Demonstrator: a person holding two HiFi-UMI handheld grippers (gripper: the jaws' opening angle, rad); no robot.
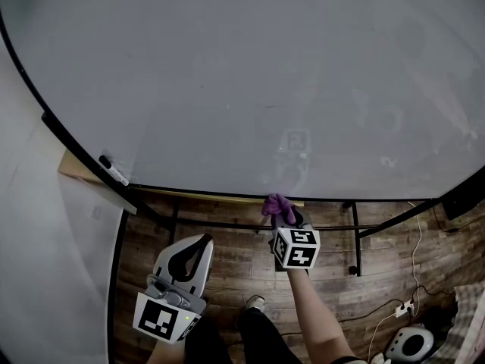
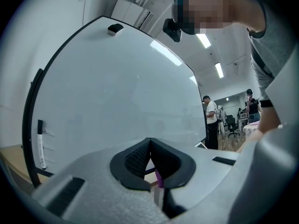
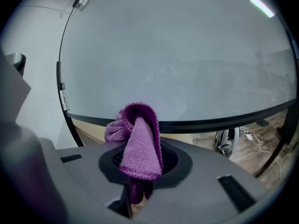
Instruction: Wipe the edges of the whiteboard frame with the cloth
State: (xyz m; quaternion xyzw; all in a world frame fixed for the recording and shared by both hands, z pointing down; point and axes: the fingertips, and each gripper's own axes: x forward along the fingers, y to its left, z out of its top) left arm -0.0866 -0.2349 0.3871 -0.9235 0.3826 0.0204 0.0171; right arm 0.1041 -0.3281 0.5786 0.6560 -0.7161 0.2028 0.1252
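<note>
The purple cloth (image 1: pixel 278 206) is bunched and folded over between the jaws of the right gripper (image 1: pixel 282 218), which pinch it tight, so that a loop of it stands up above the jaw tips and a flap hangs down over them in the right gripper view. It sits right at the black lower edge of the whiteboard frame (image 1: pixel 212 193), near the middle of that edge; whether the fabric actually touches the frame cannot be told. Above it the pale whiteboard (image 1: pixel 242 74) fills most of the head view. The person's forearm (image 1: pixel 314 309) reaches up from below to the right gripper. The left gripper (image 1: pixel 198 243) hangs lower and to the left, well apart from the board, its jaws pressed together with nothing between them. A marker (image 1: pixel 114 171) lies against the frame at the board's lower left corner, and a small dark block (image 2: pixel 115 29) sits near the board's top edge in the left gripper view. Beneath the board, the black stand bars (image 1: pixel 355 237) rise from a wooden floor (image 1: pixel 235 271). A cable and power strip (image 1: pixel 405 308) lie at the right, and people (image 2: pixel 211 120) stand far off in the room.
</note>
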